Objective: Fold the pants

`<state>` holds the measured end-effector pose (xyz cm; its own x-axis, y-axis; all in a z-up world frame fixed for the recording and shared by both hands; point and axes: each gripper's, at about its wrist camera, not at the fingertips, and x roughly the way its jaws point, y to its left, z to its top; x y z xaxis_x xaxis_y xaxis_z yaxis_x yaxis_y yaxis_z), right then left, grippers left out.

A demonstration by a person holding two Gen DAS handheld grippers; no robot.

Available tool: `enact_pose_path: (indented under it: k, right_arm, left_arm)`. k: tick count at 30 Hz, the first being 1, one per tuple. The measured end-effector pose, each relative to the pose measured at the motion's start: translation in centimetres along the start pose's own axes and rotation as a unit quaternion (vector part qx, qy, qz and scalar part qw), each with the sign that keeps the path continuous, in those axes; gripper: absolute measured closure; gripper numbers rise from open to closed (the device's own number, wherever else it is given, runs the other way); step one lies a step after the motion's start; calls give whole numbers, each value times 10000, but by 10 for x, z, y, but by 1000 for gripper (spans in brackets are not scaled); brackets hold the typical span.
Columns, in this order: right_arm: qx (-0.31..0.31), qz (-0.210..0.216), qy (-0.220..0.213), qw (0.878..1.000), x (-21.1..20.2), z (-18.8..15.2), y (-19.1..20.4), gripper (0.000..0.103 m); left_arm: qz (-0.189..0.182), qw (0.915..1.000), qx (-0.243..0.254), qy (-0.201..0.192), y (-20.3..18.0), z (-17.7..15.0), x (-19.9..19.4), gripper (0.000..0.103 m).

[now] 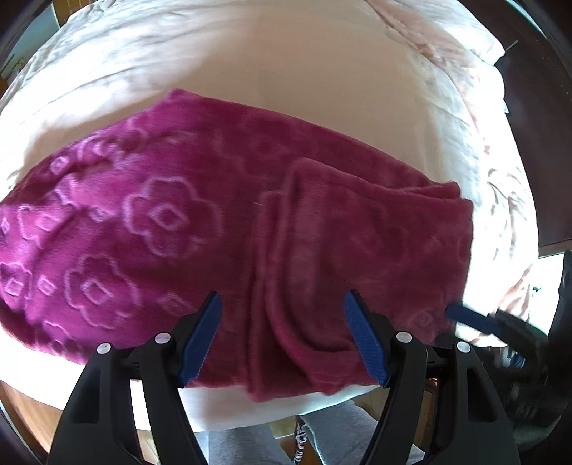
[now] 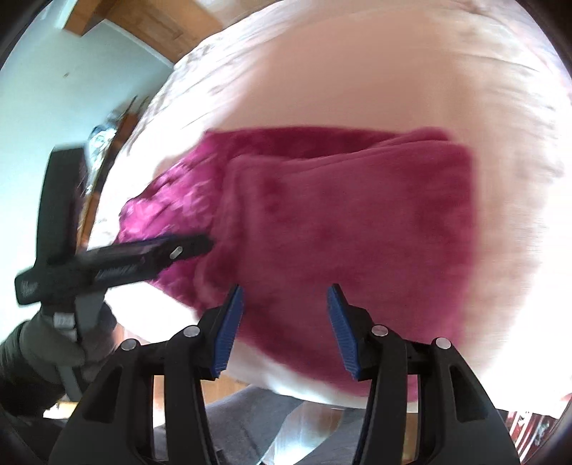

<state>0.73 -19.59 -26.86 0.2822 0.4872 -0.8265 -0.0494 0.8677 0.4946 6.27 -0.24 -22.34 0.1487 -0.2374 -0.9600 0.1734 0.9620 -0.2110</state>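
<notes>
Nearest to us, the left gripper [image 1: 282,336] stands spread with nothing between its blue pads, hovering over the near hem of the pants [image 1: 232,229]. The right gripper [image 2: 286,329] is likewise parted and empty, poised above the doubled right section of the same garment. The magenta fleece pants lie directly ahead of and below both grippers, long axis running left to right across the bed [image 1: 321,89]; a folded-over flap covers the right part, while the embossed flower portion extends left in a single run. We judge the left gripper the nearer to that unfolded length, so the next fold likely turns on it. The pale bedcover beneath is soft and rumpled at its far edges. Beyond it, wooden furniture [image 2: 143,21] and a light wall [image 2: 71,89] bound the room.
</notes>
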Motion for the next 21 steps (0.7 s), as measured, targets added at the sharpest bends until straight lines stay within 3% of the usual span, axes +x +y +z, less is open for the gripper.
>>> enact_pose_path:
  k: [5,9,13,15,21]
  right_arm:
    - [147,-498,-199,9985,-11,11,-36,53]
    - [86,-585,-172,9981,-13,19,-48,53]
    - [-55,-532,-68,9985,-10,20,-48,53]
    - [-126,-499,-12,9987,-10,19,-47,53]
    - [-197,-505,89,9985,-9,16,-49,53]
  left_arm:
    - [114,9999,-25,120,-16,-12,16,33]
    - [186,9985,-474,178,-1,-20,29,33]
    - [-20,9932,-1167,-14,28,-22,32,31]
    - [-120,9889,-1472,-171,41,-18,31,25]
    - [-638,9812,-1810,-212,53,0,49,15]
